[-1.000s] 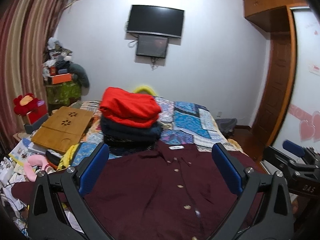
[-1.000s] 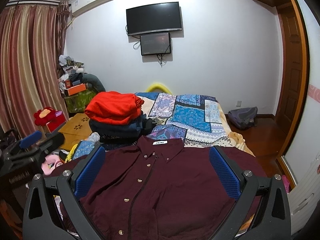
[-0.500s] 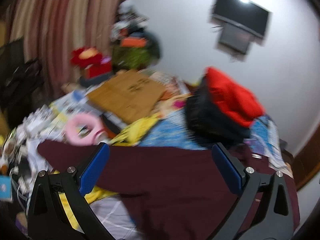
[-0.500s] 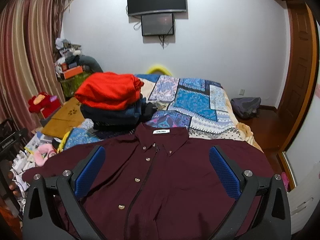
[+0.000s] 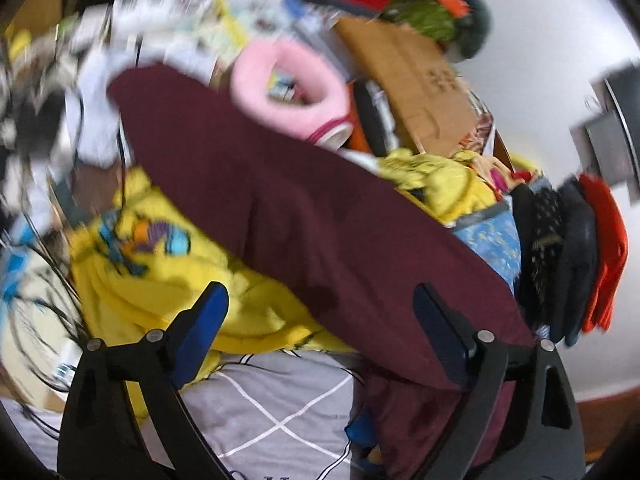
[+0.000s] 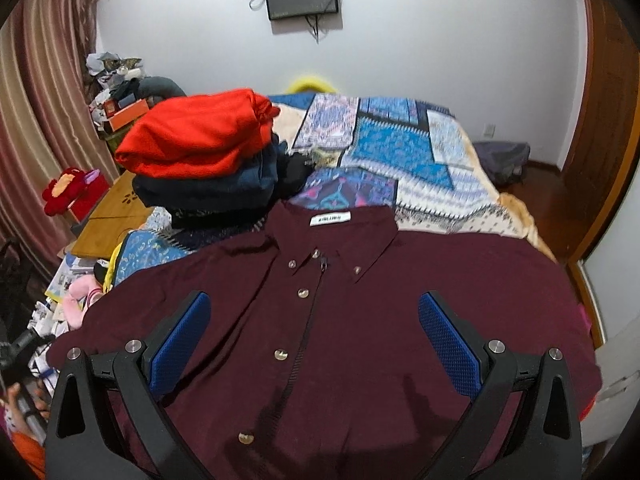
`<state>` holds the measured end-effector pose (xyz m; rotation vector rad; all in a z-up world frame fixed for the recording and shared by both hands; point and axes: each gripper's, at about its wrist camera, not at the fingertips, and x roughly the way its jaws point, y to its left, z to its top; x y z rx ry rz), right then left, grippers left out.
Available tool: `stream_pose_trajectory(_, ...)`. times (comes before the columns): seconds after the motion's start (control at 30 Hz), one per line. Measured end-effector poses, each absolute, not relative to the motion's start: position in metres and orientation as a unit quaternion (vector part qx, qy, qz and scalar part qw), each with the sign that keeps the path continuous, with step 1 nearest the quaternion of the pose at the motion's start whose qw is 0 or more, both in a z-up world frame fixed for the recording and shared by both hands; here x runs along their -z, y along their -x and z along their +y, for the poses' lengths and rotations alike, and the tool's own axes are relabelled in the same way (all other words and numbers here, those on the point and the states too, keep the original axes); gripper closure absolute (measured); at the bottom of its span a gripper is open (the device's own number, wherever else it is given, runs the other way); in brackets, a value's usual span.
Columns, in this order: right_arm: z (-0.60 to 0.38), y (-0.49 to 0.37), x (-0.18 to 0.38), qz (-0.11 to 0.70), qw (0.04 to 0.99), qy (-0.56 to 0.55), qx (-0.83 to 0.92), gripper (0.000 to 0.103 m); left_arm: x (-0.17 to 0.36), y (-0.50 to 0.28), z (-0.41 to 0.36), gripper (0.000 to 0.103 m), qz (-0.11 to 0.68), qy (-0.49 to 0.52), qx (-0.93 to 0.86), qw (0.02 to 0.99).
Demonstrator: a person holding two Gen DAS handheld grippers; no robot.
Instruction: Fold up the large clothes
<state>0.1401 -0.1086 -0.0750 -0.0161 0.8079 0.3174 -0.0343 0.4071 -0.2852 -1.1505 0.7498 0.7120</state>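
Observation:
A maroon button-up shirt (image 6: pixel 360 320) lies spread face up on the bed, collar away from me. My right gripper (image 6: pixel 314 328) is open and empty, hovering above the shirt's chest. In the blurred, tilted left wrist view the shirt's left sleeve (image 5: pixel 280 200) stretches out toward the bed's edge. My left gripper (image 5: pixel 320 316) is open and empty, just above the sleeve near the shoulder.
A stack of folded clothes topped by a red garment (image 6: pixel 200 140) stands behind the shirt on the patchwork quilt (image 6: pixel 400 148). A yellow garment (image 5: pixel 168 264), a pink cushion (image 5: pixel 288 92) and a wooden board (image 5: pixel 416 76) clutter the left side.
The left gripper has swung left and tilted down toward the sleeve and the clutter. The right gripper has moved down and closer over the shirt's chest. Both stayed open.

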Motion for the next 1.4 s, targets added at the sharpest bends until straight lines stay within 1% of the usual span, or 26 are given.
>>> stream_pose_trajectory(0.2,-0.1,-0.151,0.086,0.417,0.896,0.007,-0.152,0.0,0.34,0.03,0.43,0.01,0.337,0.595,-0.292,0.669)
stream_pose_trajectory(0.27,-0.099,-0.153,0.088,0.421,0.894,0.006,-0.153,0.0,0.356,0.024,0.437,0.014,0.34,0.607,-0.292,0.656)
stream_pose_trajectory(0.33,-0.097,-0.155,0.09,0.425,0.892,0.008,-0.152,0.0,0.367,0.017,0.444,0.026,0.347,0.609,-0.298,0.647)
stream_pose_trajectory(0.37,-0.097,-0.155,0.09,0.426,0.892,0.01,-0.151,0.0,0.368,0.014,0.445,0.028,0.349,0.605,-0.3,0.65)
stream_pose_trajectory(0.4,-0.097,-0.155,0.091,0.427,0.892,0.012,-0.15,0.0,0.369,0.011,0.448,0.033,0.352,0.597,-0.306,0.653)
stream_pose_trajectory(0.47,-0.097,-0.155,0.092,0.428,0.891,0.015,-0.147,0.0,0.365,0.004,0.45,0.045,0.36,0.569,-0.322,0.665)
stream_pose_trajectory(0.53,-0.098,-0.156,0.093,0.431,0.89,0.015,-0.145,0.0,0.355,-0.004,0.449,0.072,0.37,0.54,-0.33,0.68)
stream_pose_trajectory(0.63,-0.102,-0.156,0.094,0.434,0.889,0.009,-0.143,0.0,0.332,-0.011,0.444,0.091,0.38,0.482,-0.352,0.706)
stream_pose_trajectory(0.73,-0.106,-0.156,0.095,0.436,0.889,0.006,-0.141,0.0,0.294,-0.02,0.436,0.095,0.373,0.413,-0.373,0.743)
stream_pose_trajectory(0.9,-0.112,-0.154,0.094,0.432,0.891,0.008,-0.138,0.0,0.212,-0.036,0.415,0.098,0.317,0.34,-0.361,0.809)
stream_pose_trajectory(1.03,-0.121,-0.153,0.091,0.424,0.895,0.007,-0.136,0.0,0.139,-0.055,0.376,0.099,0.259,0.283,-0.318,0.867)
stream_pose_trajectory(1.13,-0.129,-0.153,0.087,0.416,0.899,0.006,-0.135,0.0,0.097,-0.076,0.339,0.099,0.229,0.252,-0.268,0.901)
stream_pose_trajectory(1.27,-0.139,-0.152,0.085,0.407,0.904,0.004,-0.134,0.0,0.067,-0.104,0.281,0.099,0.213,0.218,-0.2,0.931)
stream_pose_trajectory(1.4,-0.151,-0.151,0.084,0.4,0.907,0.004,-0.135,0.0,0.064,-0.13,0.209,0.099,0.225,0.174,-0.133,0.949)
